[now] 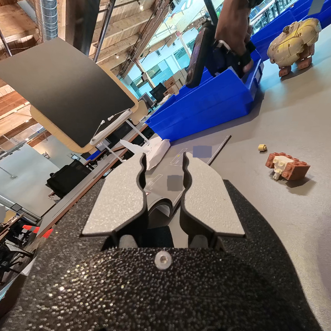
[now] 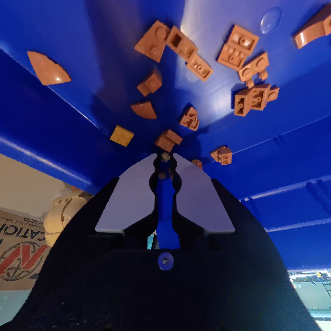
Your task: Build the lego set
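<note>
My right hand (image 1: pixel 232 30) reaches down at 1 o'clock in the left wrist view, wrapped round the right gripper (image 2: pixel 165 155) and tipping it nose-first into the blue bin (image 1: pixel 206 105). Bin is smooth moulded plastic with ribbed walls (image 2: pixel 268 179). My left gripper (image 1: pixel 163 157) hangs tilted over the grey table (image 1: pixel 268 206), jaws apart, nothing between the grainy grey fingers (image 1: pixel 121 193); a flat dark sheet (image 1: pixel 166 170) lies beneath them.

At 2 o'clock stands a tan and yellow brick-built model (image 1: pixel 293 43), rounded, on brown feet. At 3 o'clock, a brown studded block (image 1: pixel 286 166) with a cream piece in it.

In the bin, brown bricks (image 2: pixel 238 46) lie scattered: plates, wedges, curved shells. Right jaws are nearly together, pinching a small pale piece (image 2: pixel 165 156) at the tips, just below a brown cube (image 2: pixel 167 140).
</note>
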`<state>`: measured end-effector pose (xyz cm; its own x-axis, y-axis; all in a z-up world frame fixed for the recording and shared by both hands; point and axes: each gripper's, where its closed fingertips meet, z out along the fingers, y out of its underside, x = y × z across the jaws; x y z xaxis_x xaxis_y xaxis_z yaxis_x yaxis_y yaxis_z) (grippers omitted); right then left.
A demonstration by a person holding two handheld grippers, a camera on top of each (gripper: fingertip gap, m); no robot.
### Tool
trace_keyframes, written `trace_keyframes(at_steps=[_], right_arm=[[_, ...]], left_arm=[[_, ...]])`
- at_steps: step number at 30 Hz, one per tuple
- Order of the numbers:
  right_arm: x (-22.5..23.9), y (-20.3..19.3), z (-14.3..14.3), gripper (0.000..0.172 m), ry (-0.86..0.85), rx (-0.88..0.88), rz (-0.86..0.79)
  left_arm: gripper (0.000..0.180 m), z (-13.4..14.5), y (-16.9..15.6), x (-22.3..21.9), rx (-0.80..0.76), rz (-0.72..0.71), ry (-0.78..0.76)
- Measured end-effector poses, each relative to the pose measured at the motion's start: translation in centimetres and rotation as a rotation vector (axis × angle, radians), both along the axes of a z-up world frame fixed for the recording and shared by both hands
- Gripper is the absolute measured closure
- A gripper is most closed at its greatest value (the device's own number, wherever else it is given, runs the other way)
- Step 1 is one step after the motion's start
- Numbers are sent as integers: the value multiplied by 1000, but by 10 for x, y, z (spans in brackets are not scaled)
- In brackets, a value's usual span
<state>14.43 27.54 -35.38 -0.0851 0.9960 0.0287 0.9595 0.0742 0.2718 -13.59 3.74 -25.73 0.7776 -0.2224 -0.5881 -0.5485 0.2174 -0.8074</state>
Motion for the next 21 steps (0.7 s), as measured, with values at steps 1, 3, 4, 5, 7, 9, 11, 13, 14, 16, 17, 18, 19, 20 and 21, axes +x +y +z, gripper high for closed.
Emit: trace_keyframes(at_steps=[1,3,4,5,7,9,11,13,14,16,17,18,19,20,21], right_arm=[[1,-2,3,161,13,-1,-2],[-2,-4,16,161,74,12,-16],[-7,-6,27,161,132,28,-27],[-15,-13,40,161,208,35,-36],[-40,-38,68,161,391,45,-13],[-69,-84,94,161,600,23,46],[-93,-138,111,161,776,-7,131],[-115,-185,116,161,936,-15,200],[-126,-203,112,161,1004,-25,208],[-146,-225,90,161,1091,-36,203],[-154,-231,74,161,1110,-54,178],[-159,-236,57,161,1117,-79,146],[-162,-239,43,161,1112,-91,124],[-164,-240,31,161,1107,-89,115],[-165,-239,22,161,1101,-83,106]], left_arm=[[142,0,0,0,1,0,0],[142,0,0,0,2,0,0],[142,0,0,0,2,0,-1],[142,0,-1,0,2,-1,0],[142,0,-1,1,1,-3,3],[142,-2,-1,3,-6,-12,13],[142,-6,-1,7,-21,-26,37],[143,-12,-1,12,-45,-45,81],[143,-17,-1,15,-61,-53,112],[143,-28,-2,20,-96,-71,187],[143,-34,-3,24,-112,-85,226],[143,-39,-5,27,-126,-99,263],[143,-43,-6,29,-136,-110,294],[143,-46,-7,31,-145,-116,316],[143,-48,-8,32,-151,-117,327]])
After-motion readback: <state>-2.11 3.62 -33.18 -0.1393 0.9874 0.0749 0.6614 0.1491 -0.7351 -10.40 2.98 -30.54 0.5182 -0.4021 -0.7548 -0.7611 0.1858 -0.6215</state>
